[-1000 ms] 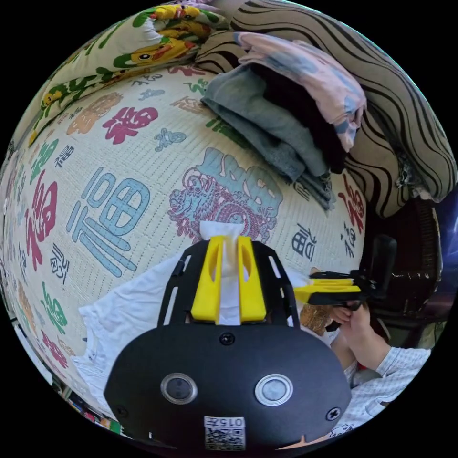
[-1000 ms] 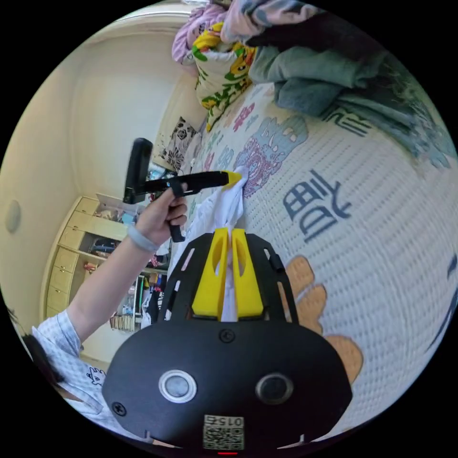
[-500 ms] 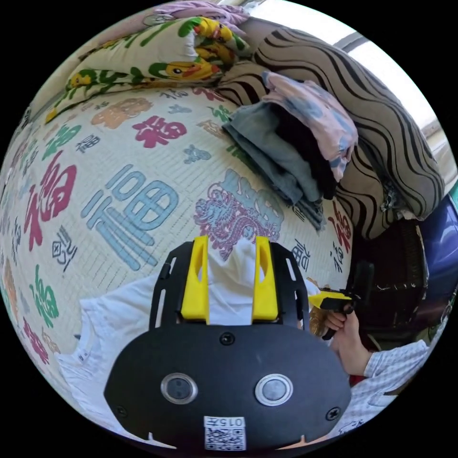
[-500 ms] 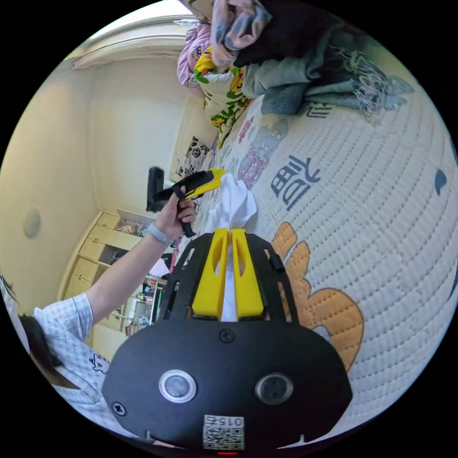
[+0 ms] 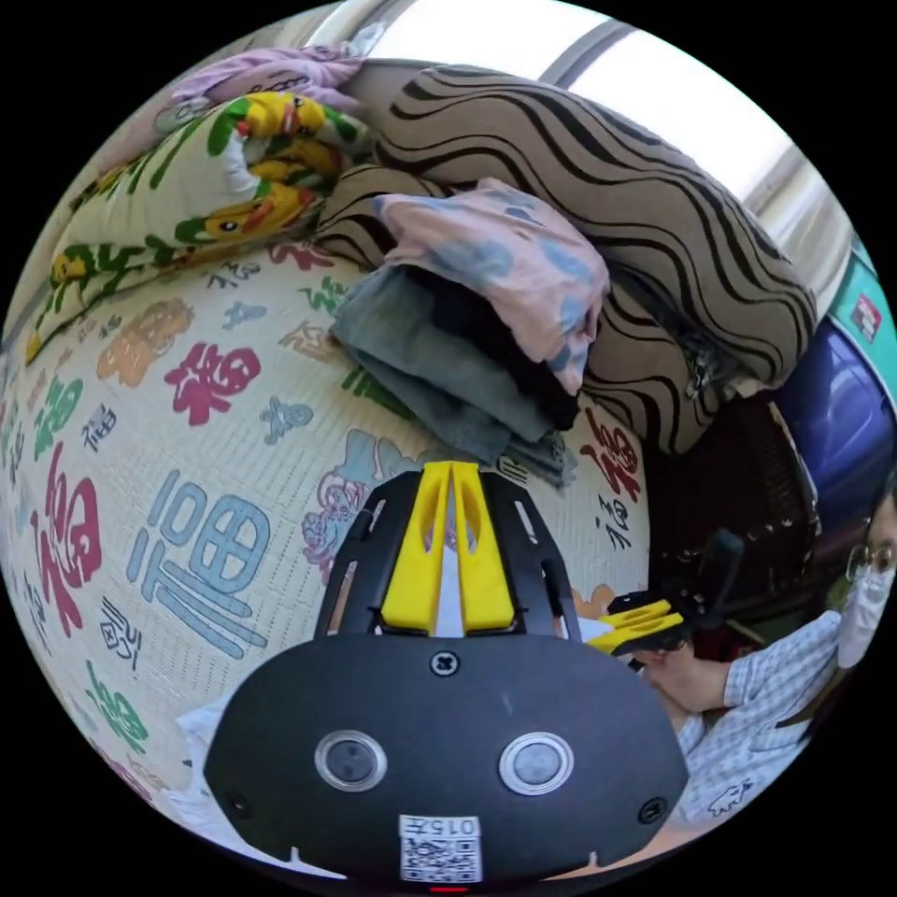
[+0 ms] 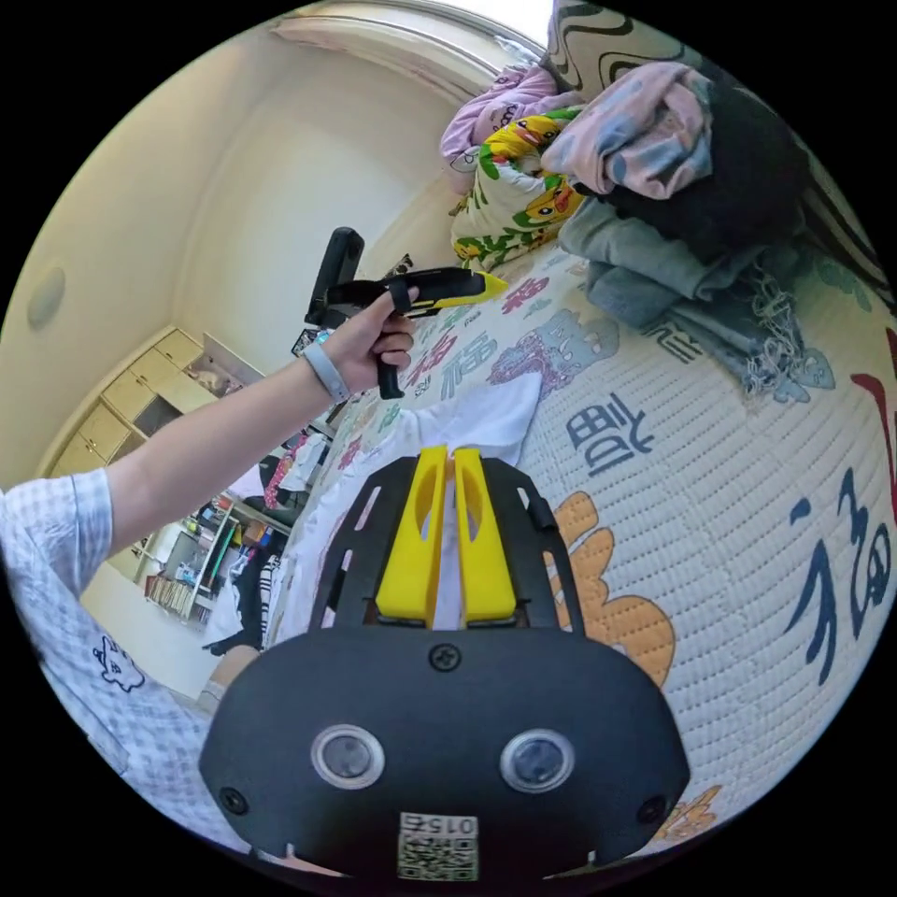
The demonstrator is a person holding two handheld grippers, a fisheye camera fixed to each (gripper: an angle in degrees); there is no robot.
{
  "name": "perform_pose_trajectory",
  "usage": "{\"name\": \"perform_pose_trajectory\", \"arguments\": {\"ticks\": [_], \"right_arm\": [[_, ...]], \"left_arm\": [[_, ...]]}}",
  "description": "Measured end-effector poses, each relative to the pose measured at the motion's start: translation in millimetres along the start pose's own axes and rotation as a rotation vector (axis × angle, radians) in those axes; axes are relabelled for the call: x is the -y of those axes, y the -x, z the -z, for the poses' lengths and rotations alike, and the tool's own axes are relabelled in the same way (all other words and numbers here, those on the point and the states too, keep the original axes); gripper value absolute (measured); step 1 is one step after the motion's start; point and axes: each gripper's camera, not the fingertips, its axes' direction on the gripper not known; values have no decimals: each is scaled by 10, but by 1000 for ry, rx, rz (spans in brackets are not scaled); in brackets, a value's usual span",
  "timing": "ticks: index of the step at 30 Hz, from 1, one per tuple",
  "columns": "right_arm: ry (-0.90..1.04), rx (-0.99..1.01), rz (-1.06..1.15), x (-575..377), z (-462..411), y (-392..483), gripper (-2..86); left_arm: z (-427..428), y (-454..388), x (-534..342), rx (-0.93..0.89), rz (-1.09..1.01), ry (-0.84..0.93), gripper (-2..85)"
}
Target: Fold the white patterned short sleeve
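White cloth of the shirt (image 5: 448, 598) shows in the left gripper view as a thin strip behind the jaws of the left gripper (image 5: 449, 476), which stand almost together with nothing between their tips; the gripper is lifted above the bed (image 5: 187, 467). More of the shirt lies low at the left edge, on the mat. The mat is printed with large coloured Chinese signs; I do not read them. A pile of folded clothes (image 5: 467, 355) lies near the striped pillow (image 5: 607, 206), and a pillow with yellow ducks (image 5: 187, 206) is far left. The right gripper (image 5: 645, 624) is at the right, in a hand (image 5: 682, 668).

In the right gripper view, the shirt (image 6: 476, 420) lies flat on the bed (image 6: 747, 523), its long axis running away from the camera toward the bed's near edge at the left. The right gripper (image 6: 451, 460) has its jaws narrow, a white strip seen in the slit; whether they press it I cannot tell. The left gripper (image 6: 467, 283), held by a hand (image 6: 374, 341), hangs above the shirt. Free mat lies between the shirt and the pile of clothes (image 6: 691, 224).
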Motion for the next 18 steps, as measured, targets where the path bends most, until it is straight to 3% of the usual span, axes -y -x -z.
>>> {"name": "perform_pose_trajectory", "arguments": {"ticks": [4,6,11,13,15,18], "right_arm": [[74,130,-122,-23,-19,-195,3],[90,174,-168,-40,-17,-282,3],[94,209,-71,-18,55,-168,3],[75,181,-36,-20,93,-109,3],[12,162,6,-30,183,-48,3],[-57,107,80,-41,320,62,4]], "left_arm": [[-462,162,-17,-48,72,297,113],[-687,123,-44,-77,31,450,119],[-879,-87,-77,138,-79,573,42],[-853,-114,-70,100,-101,617,20],[-696,-145,-79,65,-123,540,12],[-268,-145,-233,1,-221,283,17]]}}
